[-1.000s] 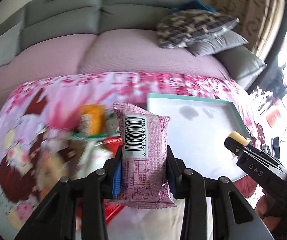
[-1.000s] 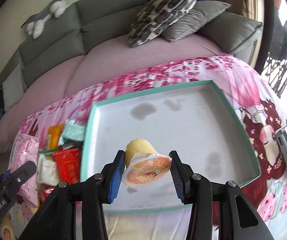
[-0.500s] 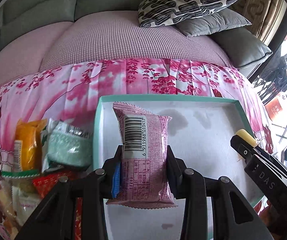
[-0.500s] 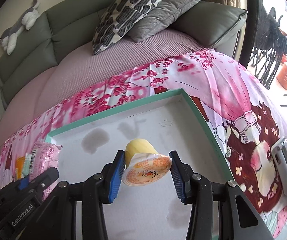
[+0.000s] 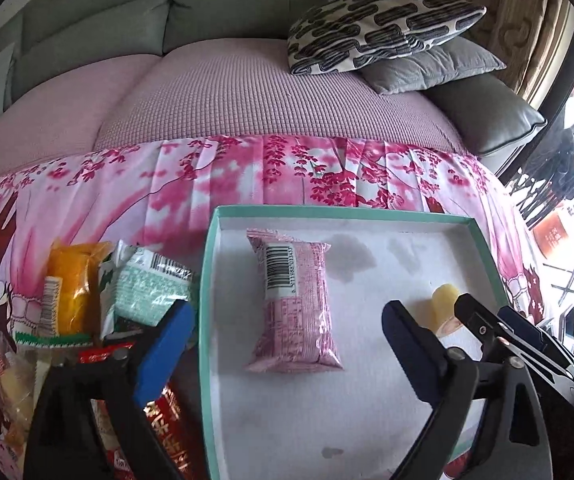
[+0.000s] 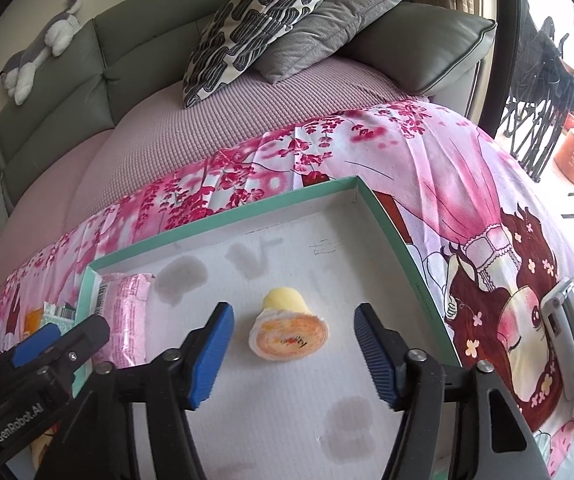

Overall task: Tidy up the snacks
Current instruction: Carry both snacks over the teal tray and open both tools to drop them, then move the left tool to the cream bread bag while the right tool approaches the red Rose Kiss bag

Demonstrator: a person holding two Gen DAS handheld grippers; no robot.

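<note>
Snack pile point(image 5: 87, 300) beside tray point(image 5: 207, 320) (sofa point(image 5: 247, 92) behind)

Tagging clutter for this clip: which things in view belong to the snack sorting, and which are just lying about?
Part of the job:
- pink snack packet, lying in the tray
- jelly cup, in the tray
- teal-rimmed tray
- snack pile left of the tray

Just lying about:
- patterned pillow
- grey cushion
- plush toy
- pink printed cloth
</note>
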